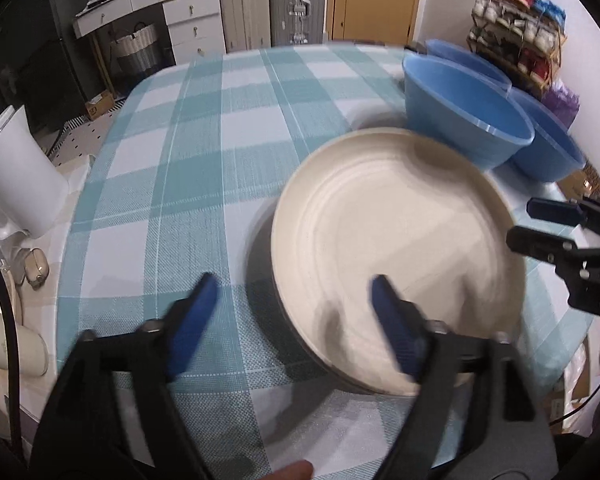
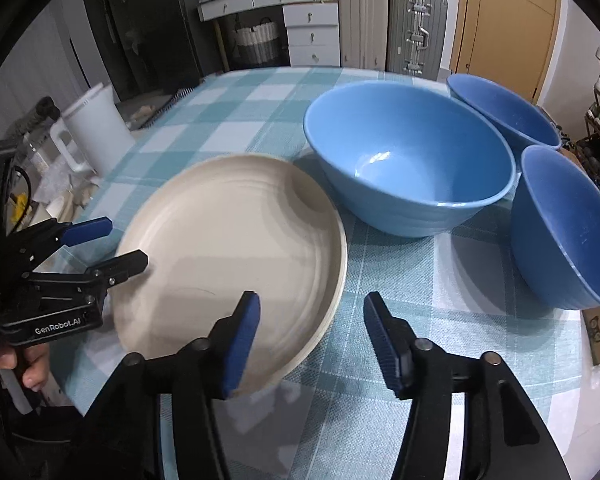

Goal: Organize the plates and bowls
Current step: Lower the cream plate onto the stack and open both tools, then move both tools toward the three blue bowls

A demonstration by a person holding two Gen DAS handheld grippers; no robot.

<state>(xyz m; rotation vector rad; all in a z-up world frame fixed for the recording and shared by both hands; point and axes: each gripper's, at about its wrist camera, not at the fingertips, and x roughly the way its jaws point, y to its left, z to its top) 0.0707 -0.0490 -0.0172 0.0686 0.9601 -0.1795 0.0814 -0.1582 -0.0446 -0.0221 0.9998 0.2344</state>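
- left tongs (image 1: 292,300) spread wide, holding nothing; one blue pad over the checked counter (image 1: 180,140), the other over the plate's near edge
- round cream ceramic plate (image 2: 228,256) flat on the counter, between both tongs
- right tongs (image 2: 310,320) parted, empty; straddling the plate's right rim, pads clear of it
- three blue bowls right of the plate: large light-blue bowl (image 2: 408,160) just beside it; two darker ones (image 2: 504,110) (image 2: 564,228) farther right

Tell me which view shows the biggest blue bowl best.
The right wrist view: the biggest blue bowl sits whole and sharp there, rim, inside and base visible, behind the cream plate. The left wrist view shows it blurred and from the side, its base partly hidden by the plate.
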